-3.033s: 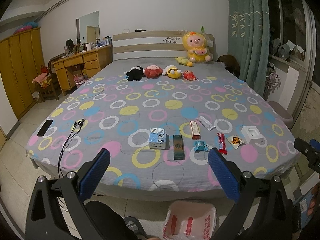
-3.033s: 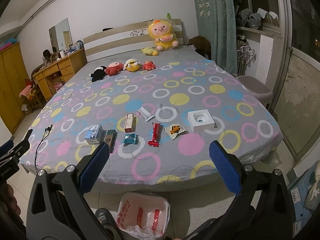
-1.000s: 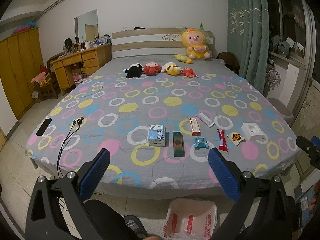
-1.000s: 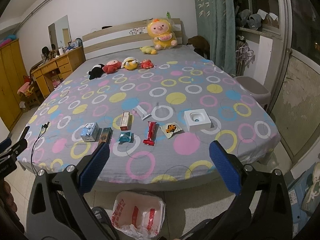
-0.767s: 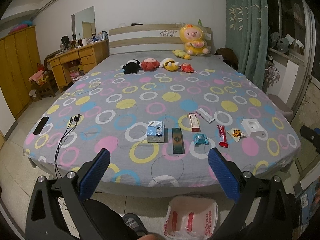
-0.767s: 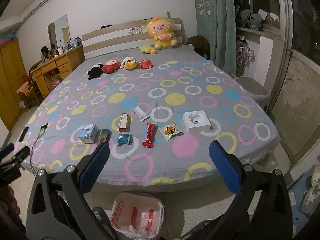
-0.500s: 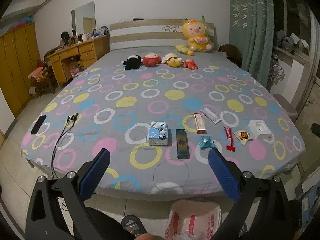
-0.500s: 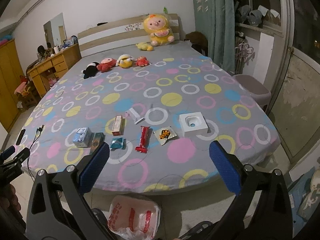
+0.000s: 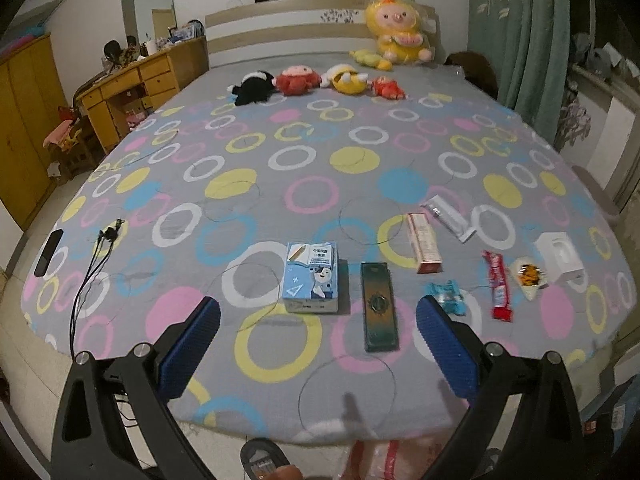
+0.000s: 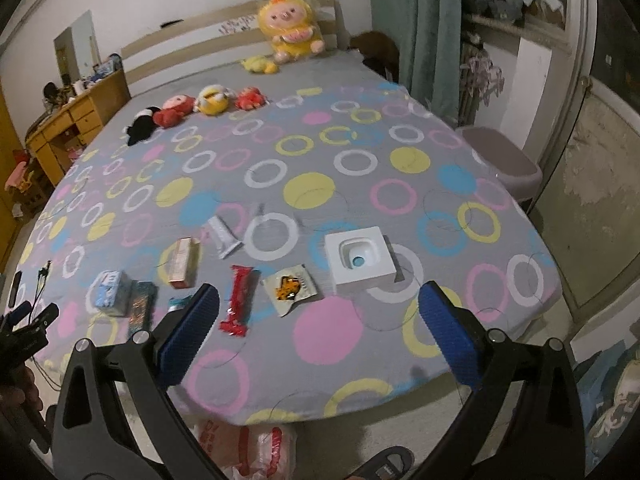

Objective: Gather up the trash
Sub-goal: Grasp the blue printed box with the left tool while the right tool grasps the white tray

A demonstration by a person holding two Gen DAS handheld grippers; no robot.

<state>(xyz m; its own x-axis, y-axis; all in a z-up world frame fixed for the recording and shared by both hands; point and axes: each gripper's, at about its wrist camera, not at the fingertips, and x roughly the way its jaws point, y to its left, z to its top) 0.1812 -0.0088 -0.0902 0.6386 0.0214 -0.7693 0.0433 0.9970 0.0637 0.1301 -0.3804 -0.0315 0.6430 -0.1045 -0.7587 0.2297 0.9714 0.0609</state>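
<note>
Both grippers have come in closer over the foot of the bed than a moment ago, so the litter fills more of each view. The left gripper (image 9: 318,334) hangs with its blue pads spread wide and empty. Just beyond them, in the lower middle of its frame, lie a blue-and-white carton (image 9: 311,277) and a dark green flat box (image 9: 377,305), side by side but apart. To their right a teal wrapper (image 9: 445,296) sits just beside the right pad.

The right gripper (image 10: 319,326) is equally wide and empty. Between and just past its pads lie a red snack wrapper (image 10: 239,305), a white sachet with an orange print (image 10: 291,288) and a white square box (image 10: 360,260) holding a moulded hollow with a blue spot. Further up and left are a pink-and-white carton (image 10: 184,262) and a white tube (image 10: 222,235).

All of it rests on the grey bedspread (image 9: 320,168) with coloured rings. A red-and-white plastic bag (image 10: 250,450) stands open on the floor at the bottom of the frame, below the bed edge; its contents cannot be made out. Plush toys (image 9: 298,80) line the far end.
</note>
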